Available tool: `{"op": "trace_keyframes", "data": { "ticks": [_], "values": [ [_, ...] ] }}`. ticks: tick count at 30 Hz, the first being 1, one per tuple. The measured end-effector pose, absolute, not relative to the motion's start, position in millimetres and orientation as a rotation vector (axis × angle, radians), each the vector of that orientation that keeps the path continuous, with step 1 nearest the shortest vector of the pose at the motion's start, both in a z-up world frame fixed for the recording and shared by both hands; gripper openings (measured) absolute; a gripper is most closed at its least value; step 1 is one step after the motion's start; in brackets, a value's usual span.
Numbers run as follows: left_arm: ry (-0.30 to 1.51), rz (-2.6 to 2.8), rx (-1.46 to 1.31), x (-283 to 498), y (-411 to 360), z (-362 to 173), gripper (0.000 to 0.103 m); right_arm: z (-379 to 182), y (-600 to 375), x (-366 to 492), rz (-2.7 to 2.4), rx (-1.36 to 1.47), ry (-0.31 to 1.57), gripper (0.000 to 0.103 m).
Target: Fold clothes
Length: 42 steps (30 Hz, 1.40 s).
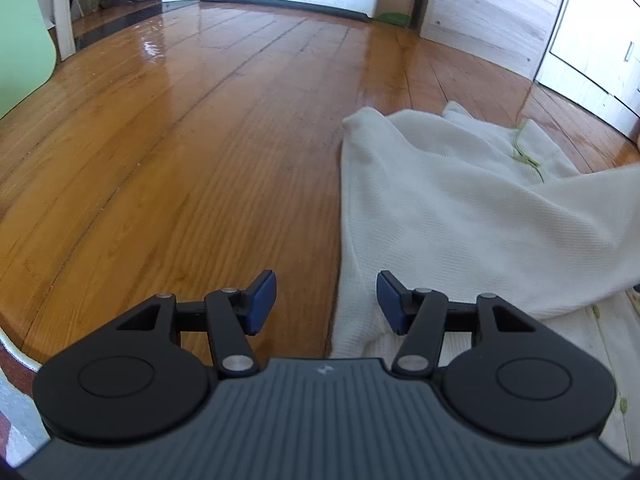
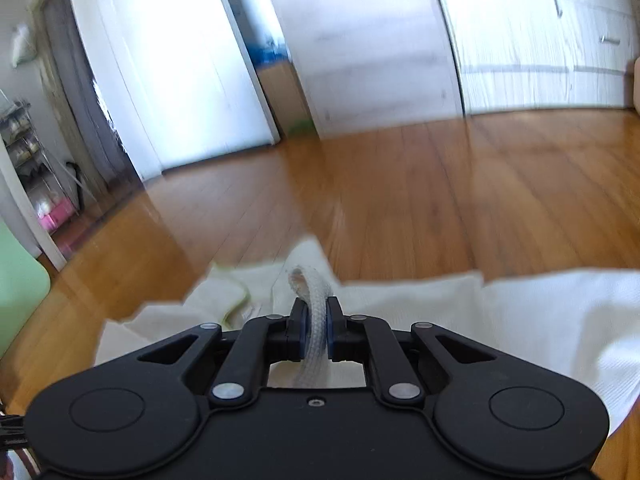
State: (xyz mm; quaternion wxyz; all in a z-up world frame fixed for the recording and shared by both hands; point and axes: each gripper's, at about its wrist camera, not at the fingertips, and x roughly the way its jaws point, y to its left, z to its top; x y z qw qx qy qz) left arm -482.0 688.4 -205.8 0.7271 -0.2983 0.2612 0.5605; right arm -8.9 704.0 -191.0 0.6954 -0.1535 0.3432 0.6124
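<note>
A cream-white knitted garment with small green trim lies spread on the wooden floor, filling the right half of the left wrist view. One sleeve runs across it from the right. My left gripper is open just above the garment's left edge, holding nothing; its right blue pad hangs over the cloth, its left pad over bare floor. In the right wrist view the same garment lies below and ahead. My right gripper is shut on a ribbed cuff or hem of the garment, which sticks up between the pads.
Glossy wooden floor stretches ahead and to the left. White doors and cabinets line the far walls. A green object stands at the left edge, and a wire rack with pink items is at the far left.
</note>
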Motion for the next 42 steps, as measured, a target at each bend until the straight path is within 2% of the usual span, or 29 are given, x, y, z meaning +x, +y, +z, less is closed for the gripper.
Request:
{"op": "trace_keyframes", "data": {
  "ticks": [2,6,8,9,10,11,12,15,17,23,27,28,29,30,32,35,40,42],
  "values": [
    [0.571,1.243,-0.667,-482,690,-205,0.055,-195,705,7,1.347,-0.379,0.769,0.013],
    [0.597,1.245,-0.631,-477,692,-196,0.055,-203,708,39,1.307,-0.453,0.776,0.024],
    [0.596,1.238,-0.625,-476,702,-186,0.055,-207,709,54,1.286,-0.489,0.779,0.024],
    [0.58,1.222,-0.64,-476,709,-182,0.055,-206,715,58,1.307,-0.502,0.794,0.028],
    [0.565,1.206,-0.655,-476,717,-177,0.056,-203,725,57,1.355,-0.508,0.82,0.041],
    [0.556,1.183,-0.668,-473,728,-172,0.058,-201,735,54,1.395,-0.523,0.83,0.049],
    [0.562,1.156,-0.667,-467,743,-169,0.059,-199,745,48,1.426,-0.546,0.82,0.061],
    [0.625,1.095,-0.642,-447,791,-167,0.066,-197,781,25,1.496,-0.596,0.812,0.065],
    [0.677,1.068,-0.629,-435,824,-169,0.066,-199,807,10,1.527,-0.619,0.833,0.068],
    [0.561,0.986,-0.781,-437,877,-183,0.066,-207,860,-19,1.539,-0.664,0.789,0.068],
    [0.631,0.963,-0.702,-416,879,-196,0.063,-227,885,-29,1.56,-0.754,0.834,0.068],
    [0.65,0.943,-0.669,-410,876,-199,0.06,-231,886,-32,1.557,-0.763,0.809,0.055],
    [0.679,0.913,-0.646,-404,875,-201,0.031,-231,883,-35,1.59,-0.751,0.757,0.033],
    [0.724,0.89,-0.633,-397,875,-204,0.006,-227,876,-38,1.652,-0.718,0.678,0.013],
    [0.778,0.95,-0.586,-390,873,-203,0.006,-218,863,-45,1.733,-0.663,0.528,0.011],
    [0.78,1.065,-0.521,-389,872,-196,0.006,-214,860,-41,1.695,-0.631,0.458,0.011],
    [0.792,1.114,-0.484,-392,873,-209,0.006,-227,871,-34,1.619,-0.694,0.509,0.012],
    [0.756,1.116,-0.523,-397,871,-207,0.015,-227,869,-30,1.511,-0.698,0.525,0.017]
  ]
}}
